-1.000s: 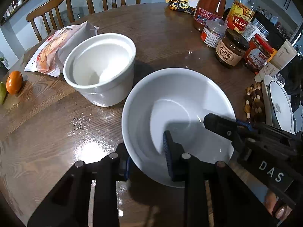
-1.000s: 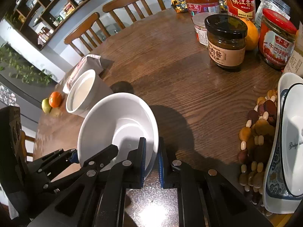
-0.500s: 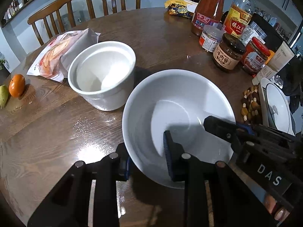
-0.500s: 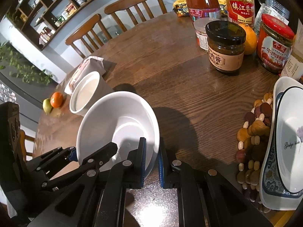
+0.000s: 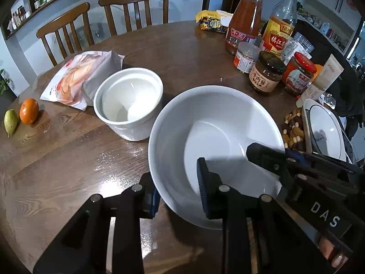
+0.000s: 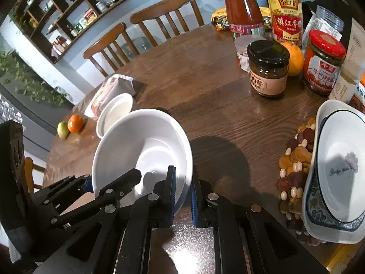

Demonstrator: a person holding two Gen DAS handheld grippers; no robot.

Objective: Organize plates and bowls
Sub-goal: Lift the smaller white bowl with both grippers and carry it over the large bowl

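Observation:
A large white bowl (image 5: 214, 125) is held by its rim on two sides, lifted a little off the round wooden table (image 5: 68, 159). My left gripper (image 5: 178, 194) is shut on the bowl's near rim, one pad inside and one outside. My right gripper (image 6: 182, 194) is shut on the bowl (image 6: 141, 141) at its right rim; in the left wrist view it reaches in from the right (image 5: 273, 162). A deep white ceramic pot (image 5: 130, 100) stands empty just behind the bowl to the left. Blue-rimmed plates (image 6: 337, 171) lie stacked at the right table edge.
Sauce jars (image 6: 268, 68) and tall bottles (image 5: 245, 20) crowd the back right. A beaded trivet (image 6: 294, 166) lies under the plates. A bread bag (image 5: 79, 77), an orange (image 5: 28, 110) and a pear (image 5: 10, 122) sit at the left. Two chairs (image 5: 134, 9) stand behind.
Both grippers have risen with the white bowl still held between them; the table and the white pot look farther below. Neither grip has altered.

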